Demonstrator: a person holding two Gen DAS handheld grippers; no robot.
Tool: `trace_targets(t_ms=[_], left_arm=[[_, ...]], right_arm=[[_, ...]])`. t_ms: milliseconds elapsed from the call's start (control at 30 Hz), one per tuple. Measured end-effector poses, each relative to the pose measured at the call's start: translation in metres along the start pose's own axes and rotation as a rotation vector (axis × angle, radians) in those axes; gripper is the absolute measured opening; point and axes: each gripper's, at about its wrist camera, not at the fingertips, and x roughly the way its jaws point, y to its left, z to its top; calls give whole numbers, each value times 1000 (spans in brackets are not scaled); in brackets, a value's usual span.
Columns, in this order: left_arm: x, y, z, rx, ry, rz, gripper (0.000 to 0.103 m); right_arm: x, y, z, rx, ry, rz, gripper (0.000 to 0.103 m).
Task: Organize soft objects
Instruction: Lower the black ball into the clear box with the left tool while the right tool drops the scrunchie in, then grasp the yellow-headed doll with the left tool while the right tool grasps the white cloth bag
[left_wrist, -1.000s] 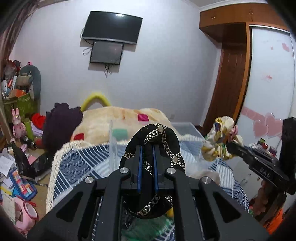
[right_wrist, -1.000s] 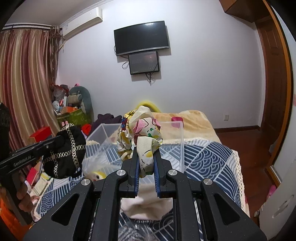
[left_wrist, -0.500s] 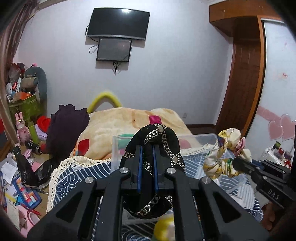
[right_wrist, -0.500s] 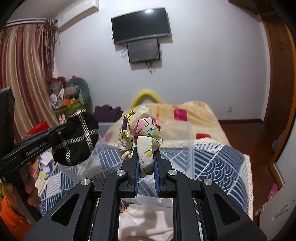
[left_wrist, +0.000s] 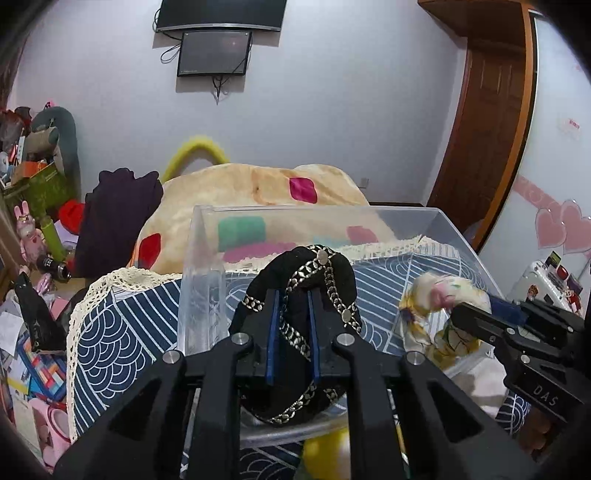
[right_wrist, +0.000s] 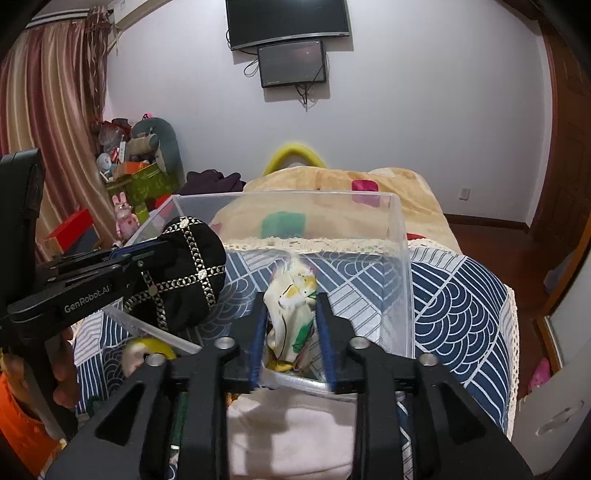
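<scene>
left grip: my left gripper (left_wrist: 290, 314) is clamped on the black chain-trimmed pouch (left_wrist: 303, 291), pads tight on both sides.
right grip: my right gripper (right_wrist: 291, 314) has its fingers spread; the floral fabric bundle (right_wrist: 291, 306) sits blurred in the gap. Looks like it's dropping free, no firm contact I can see.
bin: clear plastic bin (left_wrist: 207, 258) sits on the blue patterned bedspread (left_wrist: 110, 332), directly ahead of both grippers, long axis running left-right across my view.
pouch position: hanging over the bin's near-left corner, above the rim, not yet inside.
bundle position: inside the bin's right half, low, near the near wall.
key relation: bin floor is ahead of and below the pouch; left hand is the one carrying it, so it should push a little forward, lower, then release.
risk: near rim sits right under the pouch. An early release could land it on the edge or outside.
other: yellow soft item (left_wrist: 325, 450) lies outside the near wall.
</scene>
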Motion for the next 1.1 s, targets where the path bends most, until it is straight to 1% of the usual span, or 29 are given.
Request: trace_targets(t_ms=[33, 67, 100, 133, 167, 200, 233, 267, 300, 333, 400, 433, 467, 533, 600, 700, 833, 967, 1100], left_arm=[[-1, -1, 0, 6, 0, -2, 14], [-3, -2, 0, 11, -1, -3, 15], [-6, -2, 0, 15, -4, -5, 17], [-9, -3, -1, 19, -10, -7, 20], [-13, -5, 0, 23, -17, -9, 27], [-17, -6, 1, 26, -22, -10, 39], [-22, -7, 1, 26, -35, -13, 45], [-27, -8, 2, 25, -47, -12, 54], [-33, -8, 2, 27, -62, -11, 60], [-36, -8, 3, 31, -71, -11, 62], [-46, -9, 4, 42, -84, -11, 70], [-51, -9, 3, 43, -89, -12, 72], [-56, -9, 2, 42, -95, -14, 77], [-65, -9, -1, 38, -114, -13, 81], [-75, -9, -8, 35, -141, -2, 91], [-88, -13, -21, 43, -173, 18, 94], [-92, -15, -36, 70, -162, 30, 94], [-83, -11, -52, 64, -121, 29, 94], [-66, -5, -67, 53, -67, 46, 94]], right_arm=[[-3, -1, -1, -3, -9, -3, 37], [-5, 0, 0, -5, -18, -9, 44], [-8, 0, 0, -8, -29, -14, 49], [-13, 0, 1, -12, -43, -18, 51], [-17, 1, 2, -16, -55, -24, 54], [-19, 2, 4, -19, -66, -31, 59], [-23, 2, 5, -21, -77, -36, 61], [-27, 3, 6, -22, -90, -40, 66], [-32, 3, 8, -23, -106, -44, 69], [-38, 3, 8, -27, -122, -49, 70], [-44, 6, 11, -37, -144, -62, 74], [-48, 7, 11, -40, -154, -67, 76], [-51, 7, 12, -42, -164, -69, 78], [-57, 7, 11, -40, -182, -69, 80], [-60, 8, 8, -36, -185, -67, 80], [-62, 7, 0, -20, -180, -53, 84], [-57, 7, -14, -5, -141, -44, 85], [-48, 7, -28, 6, -96, -48, 85], [-31, 6, -39, 16, -35, -51, 85]])
